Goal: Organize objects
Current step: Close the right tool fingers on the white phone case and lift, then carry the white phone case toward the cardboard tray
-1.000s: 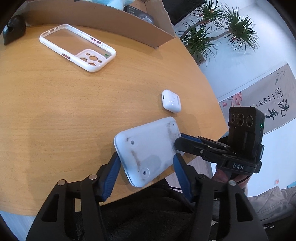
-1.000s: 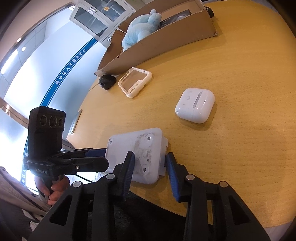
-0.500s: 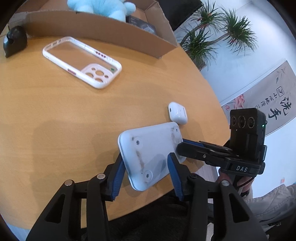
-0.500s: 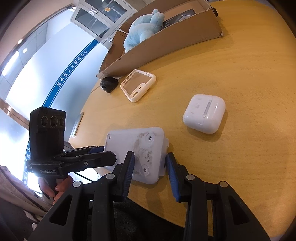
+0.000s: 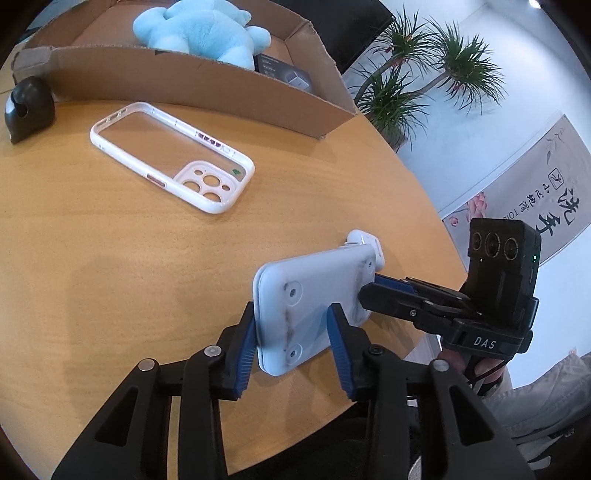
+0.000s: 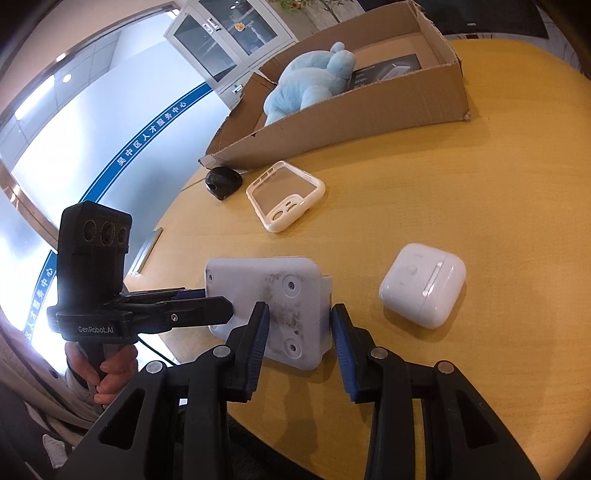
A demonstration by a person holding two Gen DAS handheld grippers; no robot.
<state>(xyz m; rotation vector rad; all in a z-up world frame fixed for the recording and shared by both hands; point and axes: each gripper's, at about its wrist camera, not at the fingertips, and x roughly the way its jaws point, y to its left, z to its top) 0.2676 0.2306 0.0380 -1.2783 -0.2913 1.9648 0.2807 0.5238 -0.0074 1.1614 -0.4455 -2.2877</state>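
Observation:
A white flat plastic box [image 5: 306, 295] with screw holes and dark smudges hangs just above the near edge of the round wooden table [image 5: 92, 277]. My left gripper [image 5: 291, 310] has its jaws closing on one end, blue pads on both sides of it. My right gripper [image 6: 300, 308] is shut on the other end of the white box [image 6: 273, 291]. Each view shows the other gripper: the right gripper [image 5: 365, 291] and the left gripper [image 6: 225, 306]. A white earbud case [image 6: 421, 284] lies on the table beside the box, and the box half hides the earbud case [image 5: 364, 238].
A white-rimmed phone case [image 5: 207, 184] lies further in, also the phone case [image 6: 288, 214]. Behind it stands an open cardboard box [image 5: 184, 85] holding a blue plush toy [image 5: 199, 29] and a dark packet [image 5: 284, 72]. A black rounded object [image 5: 27, 107] sits at its left corner.
The left jaws have narrowed around the white box. Both views have tipped up slightly, showing more of the cardboard box, and the earbud case has slid partly behind the white box.

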